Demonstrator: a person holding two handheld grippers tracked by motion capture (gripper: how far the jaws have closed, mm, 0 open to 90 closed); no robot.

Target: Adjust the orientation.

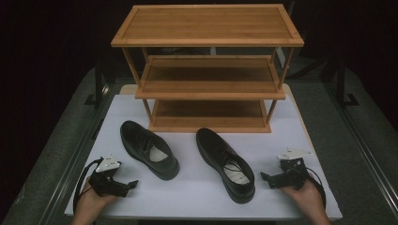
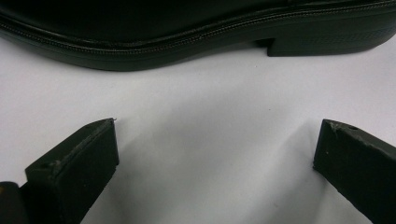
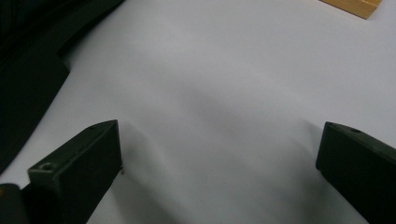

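Resting low on the white worktop [image 1: 197, 197], the left tongs [image 1: 133, 183] are held by the person's left hand [image 1: 91, 204] with the jaws spread wide and nothing between them; bare worktop is seen in the gap in the left gripper view. They are pointed toward the left shoe [image 1: 149, 149], whose sole edge and heel are seen just ahead of the tips [image 2: 187, 42], near but not touched. The right tongs [image 1: 264, 177] are likewise spread wide and empty in the right hand [image 1: 307, 197], aimed inward at the right shoe [image 1: 225, 164], whose dark side is seen at the left edge of the right gripper view [image 3: 28, 70].

Both black lace-up shoes are set side by side on the worktop, apart from one another, toes toward the person and openings toward the back. Each is placed nearer to one hand, so a shoe can apparently be taken by each tool.

Behind the shoes a three-tier bamboo shoe rack [image 1: 209, 70] is stood at the back of the worktop, its shelves bare; a corner of it is caught in the right gripper view [image 3: 357, 5]. The work is judged to be at its start: the shoes are probably meant for the rack, and no grasp has yet been made.
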